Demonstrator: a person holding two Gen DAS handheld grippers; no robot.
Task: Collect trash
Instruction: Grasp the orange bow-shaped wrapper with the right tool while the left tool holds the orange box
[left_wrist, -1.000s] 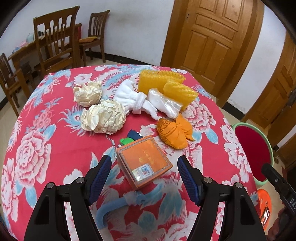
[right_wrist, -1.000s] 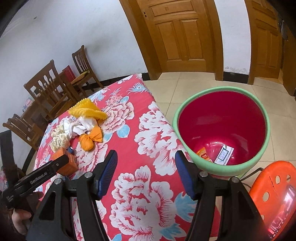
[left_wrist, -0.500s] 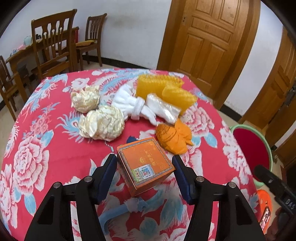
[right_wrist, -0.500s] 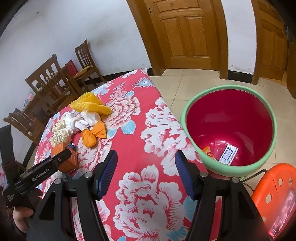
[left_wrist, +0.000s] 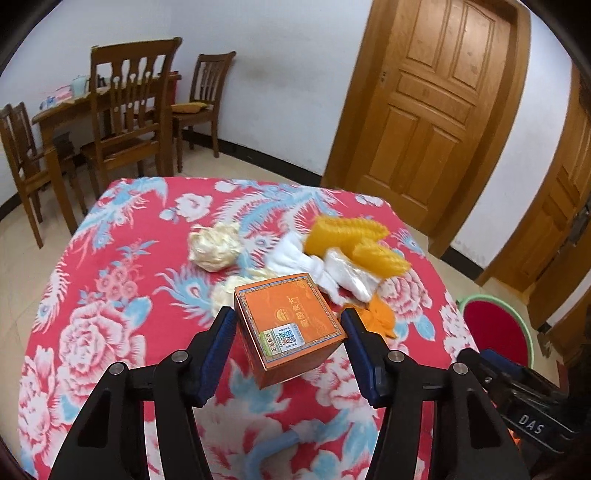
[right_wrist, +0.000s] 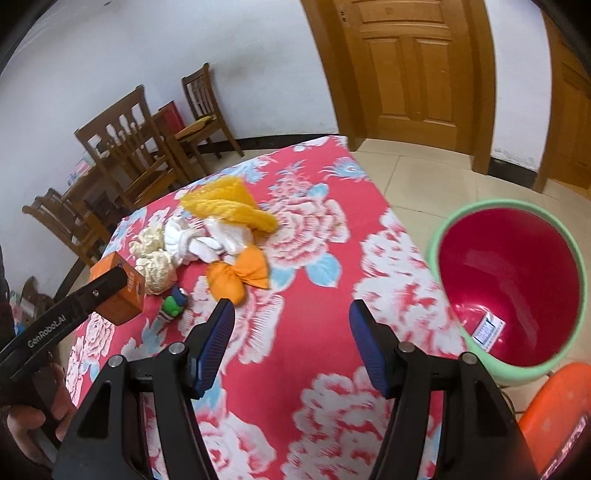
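My left gripper (left_wrist: 288, 332) is shut on an orange box (left_wrist: 288, 325) and holds it lifted above the red floral table (left_wrist: 110, 295). The box also shows in the right wrist view (right_wrist: 120, 295), off the cloth. My right gripper (right_wrist: 291, 332) is open and empty above the table's right side. On the table lie two cream crumpled wads (right_wrist: 155, 266), a white cloth (right_wrist: 192, 240), yellow foam netting (right_wrist: 229, 206), an orange wrapper (right_wrist: 240, 277) and a small green and blue item (right_wrist: 173, 302). The red bin with a green rim (right_wrist: 443, 229) stands on the floor at the right.
Some packets (right_wrist: 489, 330) lie in the bin's bottom. An orange stool (right_wrist: 554, 417) stands by the bin. Wooden chairs (left_wrist: 129, 122) and a dining table stand at the back left. Wooden doors (left_wrist: 432, 103) are behind the table.
My left gripper closed on the orange box and lifted it off the table. My right gripper swung left, so the bin now sits further right in its view.
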